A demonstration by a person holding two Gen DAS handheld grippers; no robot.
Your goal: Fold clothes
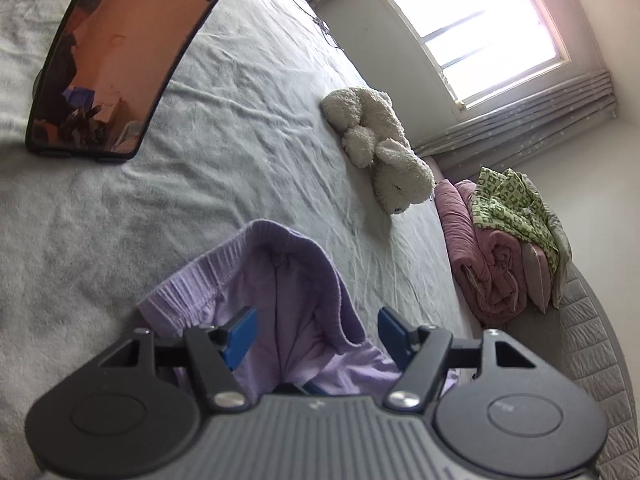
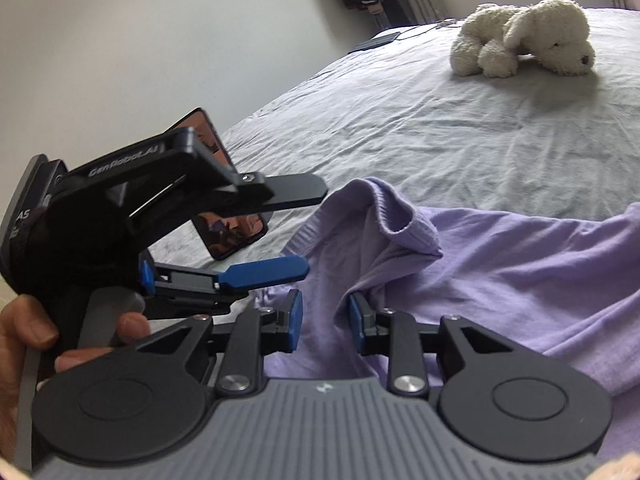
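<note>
Garment: I see a lilac knit garment [image 2: 500, 264] lying crumpled on the bed sheet [image 2: 420, 128], its ribbed hem [image 1: 280, 240] turned up and curled over so the inside shows.

Left gripper: My left gripper [image 1: 314, 334] has its blue pads [image 1: 242, 334] spread apart, one on either side of the raised ribbed edge. The cloth sits between them, and I can see a gap at each pad, so nothing is clamped.

Left gripper from the right wrist view: I see the left gripper [image 2: 308, 234] side-on, its two fingers standing apart, one black above and one blue below, tips just beside the garment's edge.

Right gripper: My right gripper [image 2: 325, 318] is parted too, but more narrowly. Its pads [image 2: 295, 318] flank a fold of lilac cloth. I cannot tell whether they touch it.

Hand: A hand [image 2: 36, 332] wraps the left tool's handle at the lower left of the right wrist view.

Phone: A phone [image 2: 230, 236] is mounted on the left tool, its screen showing a reddish picture.

Stuffed dog: A cream stuffed dog [image 2: 524, 38] lies on the sheet well beyond the garment.

Bedding pile: Folded pink blankets [image 1: 488, 256] with a green patterned cloth [image 1: 512, 204] on top sit past the bed's far edge.

Window: A bright window [image 1: 476, 20] with grey curtains [image 1: 532, 120] beside it.
</note>
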